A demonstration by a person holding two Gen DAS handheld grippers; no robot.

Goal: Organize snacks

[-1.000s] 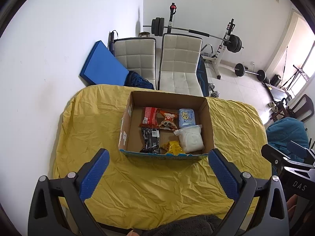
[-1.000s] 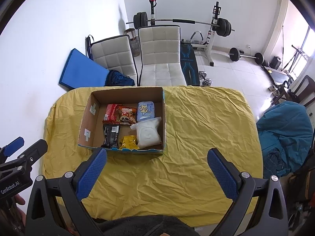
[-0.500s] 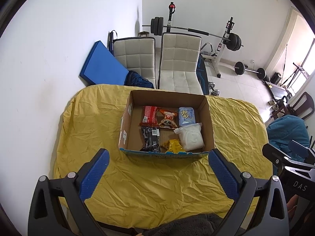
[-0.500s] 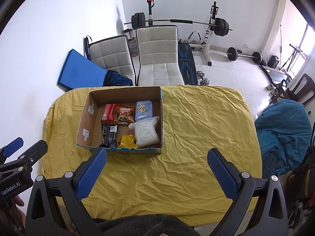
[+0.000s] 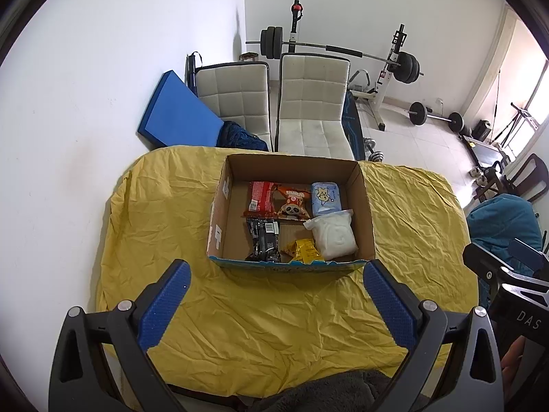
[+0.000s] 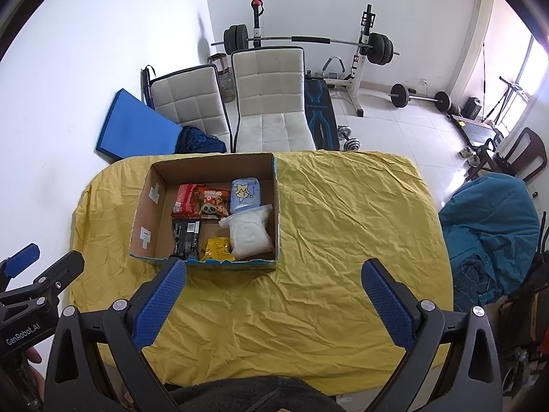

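An open cardboard box [image 5: 363, 202] [image 6: 147, 213] sits on the yellow tablecloth [image 5: 164, 219] [image 6: 343, 213]. Inside lie a red packet [image 5: 258, 197], an orange panda packet [image 5: 291, 203], a light blue pack [image 5: 325, 198], a black packet [image 5: 262, 239], a small yellow packet [image 5: 303, 250] and a white bag [image 5: 334, 235] [image 6: 248, 232]. My left gripper [image 5: 279, 304] hangs open above the near cloth, short of the box. My right gripper [image 6: 274, 304] is open too, near the box's front right corner. Neither holds anything.
Two white padded chairs [image 5: 312, 106] stand behind the table, with a blue mat [image 5: 175, 116] leaning on the wall. A barbell rack [image 6: 308, 39] and weights fill the back. A teal beanbag [image 6: 490, 219] sits right of the table.
Both views have shifted only slightly; the box and snacks lie as before, and both grippers stay open.
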